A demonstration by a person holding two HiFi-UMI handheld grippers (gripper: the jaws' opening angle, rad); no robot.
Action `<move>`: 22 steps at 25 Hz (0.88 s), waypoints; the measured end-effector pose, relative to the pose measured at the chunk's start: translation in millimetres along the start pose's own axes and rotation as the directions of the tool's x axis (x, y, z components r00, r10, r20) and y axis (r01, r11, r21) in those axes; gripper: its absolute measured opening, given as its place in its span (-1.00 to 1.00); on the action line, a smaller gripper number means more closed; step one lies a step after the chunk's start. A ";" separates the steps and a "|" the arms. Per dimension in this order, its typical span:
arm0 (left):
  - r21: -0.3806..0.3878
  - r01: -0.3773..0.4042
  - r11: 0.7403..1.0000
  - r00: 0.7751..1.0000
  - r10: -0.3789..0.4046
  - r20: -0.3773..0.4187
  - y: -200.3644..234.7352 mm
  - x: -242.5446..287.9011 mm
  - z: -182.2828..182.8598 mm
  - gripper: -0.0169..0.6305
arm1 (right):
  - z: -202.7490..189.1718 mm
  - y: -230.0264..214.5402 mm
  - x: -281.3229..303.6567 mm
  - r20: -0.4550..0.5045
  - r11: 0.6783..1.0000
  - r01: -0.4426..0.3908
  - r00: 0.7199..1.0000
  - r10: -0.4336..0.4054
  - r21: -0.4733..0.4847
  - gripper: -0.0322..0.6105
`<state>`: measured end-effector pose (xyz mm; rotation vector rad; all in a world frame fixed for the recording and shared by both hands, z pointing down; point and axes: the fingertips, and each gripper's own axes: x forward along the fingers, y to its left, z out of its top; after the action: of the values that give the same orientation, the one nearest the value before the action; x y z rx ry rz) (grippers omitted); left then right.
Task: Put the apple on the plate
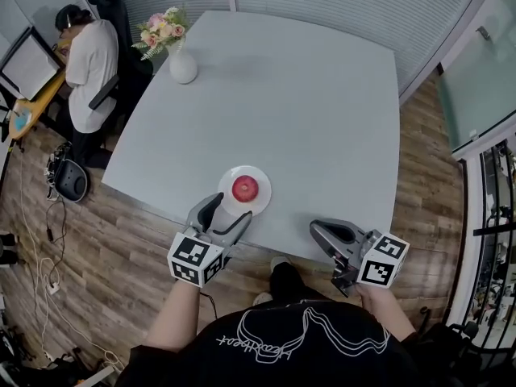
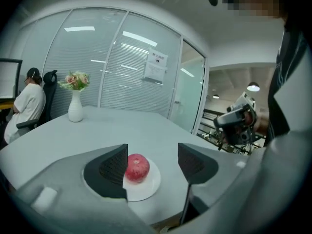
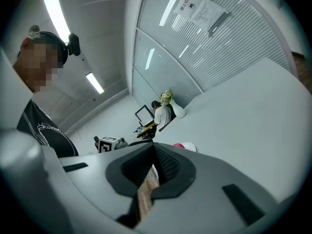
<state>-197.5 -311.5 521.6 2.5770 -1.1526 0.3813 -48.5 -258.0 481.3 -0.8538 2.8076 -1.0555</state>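
**Apple [image 1: 245,188] on white plate [image 1: 262,197], left hand-held gripper [image 1: 231,208] released**

Paper notice [image 2: 155,66] on glass wall, print too small to read. Wide grey surface [image 1: 322,119]; seated person [image 1: 87,63] beside far corner, flower vase [image 1: 182,64] on it. Apple near front edge, just ahead of spread left jaws, not touching. Right hand-held gripper [image 1: 318,229] clenched, empty, well apart.

Red apple [image 1: 245,188] on white plate [image 1: 262,201]

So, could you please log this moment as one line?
red apple: on round white plate | left gripper: open | right gripper: shut
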 end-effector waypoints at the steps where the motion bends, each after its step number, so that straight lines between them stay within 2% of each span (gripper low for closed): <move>1: -0.019 0.024 1.000 0.999 -0.023 0.026 -7.7 -9.9 7.9 0.07 | -1.4 6.6 0.9 -0.002 1.000 -0.008 1.000 0.008 -0.014 -0.88; 5: -0.082 0.144 0.986 0.985 -0.135 0.104 -43.7 -45.0 33.8 0.03 | -5.7 35.0 6.0 -0.019 0.994 -0.038 0.999 0.036 -0.102 -0.88; 7: -0.099 0.195 0.976 0.975 -0.182 0.127 -61.8 -61.7 42.8 -0.05 | -6.2 51.7 7.8 -0.018 0.989 -0.057 0.998 0.055 -0.139 -0.88; 11: -0.119 0.270 0.955 0.954 -0.249 0.165 -93.4 -94.0 56.4 -0.48 | -7.3 85.4 7.3 -0.016 0.976 -0.085 0.996 0.084 -0.198 -0.87; 16: -0.067 0.264 0.962 0.957 -0.252 0.144 -116.2 -115.2 53.1 -0.70 | -17.3 113.4 4.2 -0.016 0.960 -0.086 0.996 0.085 -0.266 -0.88; 22: -0.063 0.320 0.945 0.939 -0.308 0.153 -138.8 -131.7 47.6 -0.84 | -27.6 135.3 -1.5 0.010 0.955 -0.070 0.997 0.076 -0.287 -0.88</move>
<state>-171.9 -151.3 409.6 2.6831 -0.7562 0.0748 -118.6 -156.5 419.0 -0.7647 2.9939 -0.6340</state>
